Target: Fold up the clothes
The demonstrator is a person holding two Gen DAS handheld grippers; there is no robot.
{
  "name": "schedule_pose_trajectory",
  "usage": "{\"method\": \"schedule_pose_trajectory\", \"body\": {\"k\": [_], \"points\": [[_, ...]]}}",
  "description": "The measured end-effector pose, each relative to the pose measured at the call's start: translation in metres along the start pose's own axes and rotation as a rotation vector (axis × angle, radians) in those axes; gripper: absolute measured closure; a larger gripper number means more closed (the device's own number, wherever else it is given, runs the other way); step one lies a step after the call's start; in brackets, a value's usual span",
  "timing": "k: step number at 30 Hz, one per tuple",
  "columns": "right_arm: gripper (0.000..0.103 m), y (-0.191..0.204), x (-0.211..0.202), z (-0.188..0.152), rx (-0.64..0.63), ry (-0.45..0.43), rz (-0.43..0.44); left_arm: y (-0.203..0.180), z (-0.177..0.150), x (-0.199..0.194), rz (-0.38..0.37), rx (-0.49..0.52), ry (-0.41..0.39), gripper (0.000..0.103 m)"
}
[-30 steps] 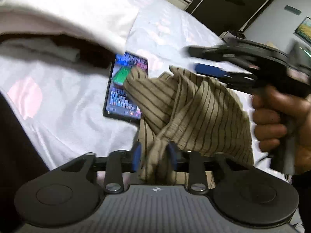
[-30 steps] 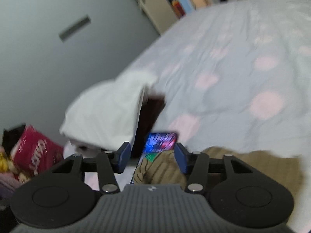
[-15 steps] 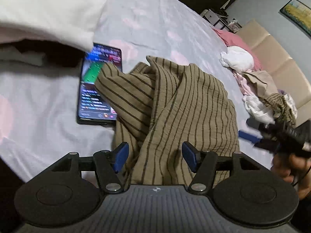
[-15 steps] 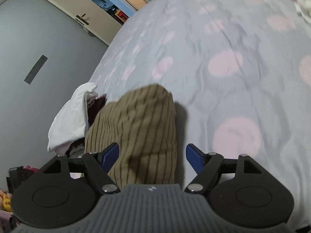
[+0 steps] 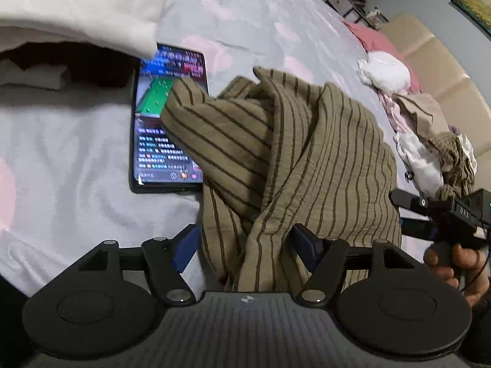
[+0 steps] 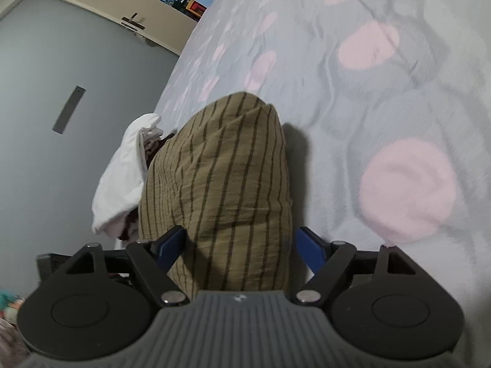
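From the left wrist view, the brown striped garment [image 5: 307,153] lies in a loose, bunched heap on the bed sheet [image 5: 76,153]. One flap of it lies over the edge of a lit phone [image 5: 159,141]. The left gripper [image 5: 245,242] has its jaws spread wide, with cloth lying between them but not pinched. Off to the side, a hand [image 5: 454,263] holds the right gripper [image 5: 411,211], just beside the heap. A white pillow [image 5: 76,6] sits above the phone, and a pile of other clothes [image 5: 423,128] waits farther along the bed.

From the right wrist view, the striped cloth rises like a small hill between the right gripper's blue pads [image 6: 170,243]. These jaws are spread apart too and squeeze nothing. The pillow shows behind the cloth.

The garment is not flat and not neatly folded. To do this well, I think each gripper needs to pinch only one edge or corner, not a thick lump. The cloth is soft and floppy, so pulling slowly helps it spread. Lifting the flap off the phone gently keeps the phone from being dragged along.
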State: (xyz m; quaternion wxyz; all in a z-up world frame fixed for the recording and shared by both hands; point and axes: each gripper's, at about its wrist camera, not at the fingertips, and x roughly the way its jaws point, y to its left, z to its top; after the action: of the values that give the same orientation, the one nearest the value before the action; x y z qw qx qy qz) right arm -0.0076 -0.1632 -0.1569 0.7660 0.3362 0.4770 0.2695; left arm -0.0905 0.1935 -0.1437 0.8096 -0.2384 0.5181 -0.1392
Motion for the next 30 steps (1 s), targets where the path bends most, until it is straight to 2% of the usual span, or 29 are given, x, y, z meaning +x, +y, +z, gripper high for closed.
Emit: {"method": "schedule_pose_trajectory", "body": {"k": [8, 10, 14, 17, 18, 19, 20, 22, 25, 30], "points": [[0.02, -0.025, 0.018, 0.008, 0.105, 0.057, 0.107, 0.02, 0.009, 0.014, -0.119, -0.074, 0.041, 0.035], [0.02, -0.029, 0.021, 0.009, 0.121, 0.064, 0.132, 0.024, 0.011, 0.017, -0.149, -0.098, 0.045, 0.03], [0.019, -0.032, 0.026, 0.011, 0.126, 0.082, 0.172, 0.029, 0.015, 0.023, -0.2, -0.128, 0.056, 0.029], [0.02, -0.03, 0.029, 0.01, 0.108, 0.1, 0.178, 0.027, 0.016, 0.026, -0.211, -0.115, 0.061, 0.029], [0.025, -0.029, 0.03, 0.009, 0.1, 0.105, 0.176, 0.026, 0.016, 0.027, -0.211, -0.108, 0.062, 0.033], [0.039, -0.028, 0.031, 0.009, 0.093, 0.11, 0.17, 0.025, 0.017, 0.028, -0.211, -0.1, 0.064, 0.042], [0.045, -0.028, 0.031, 0.008, 0.092, 0.113, 0.164, 0.024, 0.017, 0.028, -0.212, -0.097, 0.065, 0.049], [0.062, -0.029, 0.031, 0.007, 0.103, 0.113, 0.152, 0.023, 0.019, 0.029, -0.217, -0.092, 0.067, 0.074], [0.078, -0.022, 0.022, 0.006, 0.077, 0.098, 0.159, 0.016, 0.018, 0.027, -0.232, -0.065, 0.05, 0.087], [0.082, -0.006, -0.001, 0.007, 0.025, 0.061, 0.178, 0.002, 0.02, 0.014, -0.274, -0.04, 0.008, 0.092]]}}
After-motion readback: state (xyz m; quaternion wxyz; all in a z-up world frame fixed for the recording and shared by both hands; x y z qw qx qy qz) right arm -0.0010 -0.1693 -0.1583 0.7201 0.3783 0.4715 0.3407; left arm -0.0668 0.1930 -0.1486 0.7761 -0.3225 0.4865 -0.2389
